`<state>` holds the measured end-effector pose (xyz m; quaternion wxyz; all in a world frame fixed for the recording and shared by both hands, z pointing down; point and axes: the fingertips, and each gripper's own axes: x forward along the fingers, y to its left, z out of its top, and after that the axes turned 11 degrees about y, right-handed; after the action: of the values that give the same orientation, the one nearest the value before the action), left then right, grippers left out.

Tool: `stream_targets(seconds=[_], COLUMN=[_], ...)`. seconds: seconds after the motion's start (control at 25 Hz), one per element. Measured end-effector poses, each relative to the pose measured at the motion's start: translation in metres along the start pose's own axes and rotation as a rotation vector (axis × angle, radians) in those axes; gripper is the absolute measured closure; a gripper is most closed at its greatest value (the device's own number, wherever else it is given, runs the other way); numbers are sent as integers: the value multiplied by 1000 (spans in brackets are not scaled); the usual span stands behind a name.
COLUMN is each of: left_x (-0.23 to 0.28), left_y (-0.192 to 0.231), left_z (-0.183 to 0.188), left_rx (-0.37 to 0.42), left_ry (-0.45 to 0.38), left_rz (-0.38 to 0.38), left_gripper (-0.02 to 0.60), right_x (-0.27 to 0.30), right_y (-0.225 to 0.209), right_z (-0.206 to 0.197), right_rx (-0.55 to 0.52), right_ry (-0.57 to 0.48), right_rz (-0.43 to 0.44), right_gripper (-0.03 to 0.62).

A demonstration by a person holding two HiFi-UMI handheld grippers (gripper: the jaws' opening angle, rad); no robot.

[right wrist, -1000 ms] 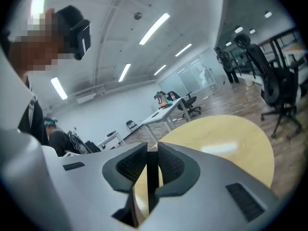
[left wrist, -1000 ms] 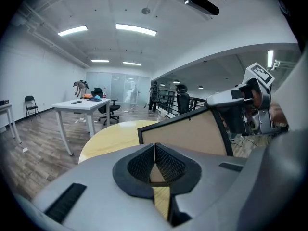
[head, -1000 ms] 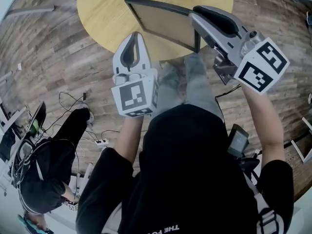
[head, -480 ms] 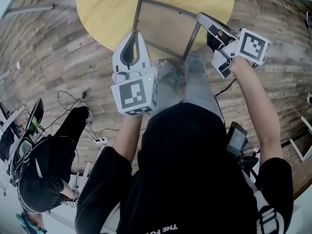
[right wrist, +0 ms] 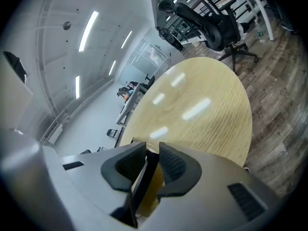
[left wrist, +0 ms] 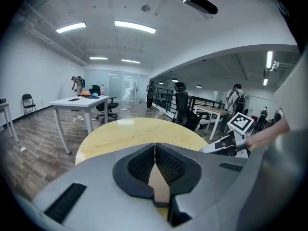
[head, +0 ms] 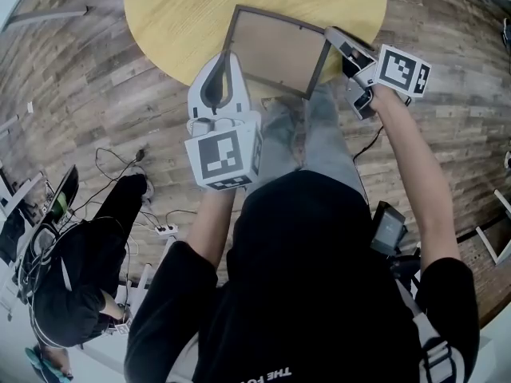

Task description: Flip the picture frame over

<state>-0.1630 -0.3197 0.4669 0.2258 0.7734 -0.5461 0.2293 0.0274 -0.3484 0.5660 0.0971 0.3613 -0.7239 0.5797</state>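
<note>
Finishing the flip: nearest, the left gripper (head: 226,56) hovers at the table's rim, pressed together and empty. The right gripper (head: 334,34) has its jaws opening around the picture frame (head: 275,50) at its right edge. The dark-bordered frame lies brown panel up on the round yellow table (head: 172,10); a clean release seems next.

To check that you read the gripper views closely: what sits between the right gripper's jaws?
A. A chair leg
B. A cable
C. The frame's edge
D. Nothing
C: in the right gripper view the frame's dark edge runs between the jaws of the right gripper, which are opening.
</note>
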Motion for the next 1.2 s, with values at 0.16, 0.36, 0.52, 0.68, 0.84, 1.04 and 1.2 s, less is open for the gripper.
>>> stream_targets(seconds=[0.16, 0.36, 0.52, 0.68, 0.84, 1.04, 1.2], left_x=[1, 0, 10, 12, 11, 8, 8], left_y=[1, -1, 6, 9, 11, 10, 6], left_z=[-2, -6, -5, -7, -11, -11, -12], left_rx=[-4, 0, -3, -4, -3, 2, 4], left_ry=[7, 13, 24, 28, 30, 28, 28], left_rz=[2, 6, 7, 11, 12, 16, 9], left_gripper=[558, 558, 558, 558, 558, 558, 557], right_x=[2, 3, 15, 18, 19, 27, 32], right_y=[-11, -16, -21, -27, -22, -9, -3], right_z=[0, 2, 9, 3, -1, -6, -9], right_rx=[-44, -106, -189, -280, -398, -729, -903], right_ry=[6, 14, 48, 91, 116, 195, 230], right_rz=[-49, -101, -189, -270, -328, -488, -572], right_gripper=[500, 496, 494, 520, 527, 573, 574])
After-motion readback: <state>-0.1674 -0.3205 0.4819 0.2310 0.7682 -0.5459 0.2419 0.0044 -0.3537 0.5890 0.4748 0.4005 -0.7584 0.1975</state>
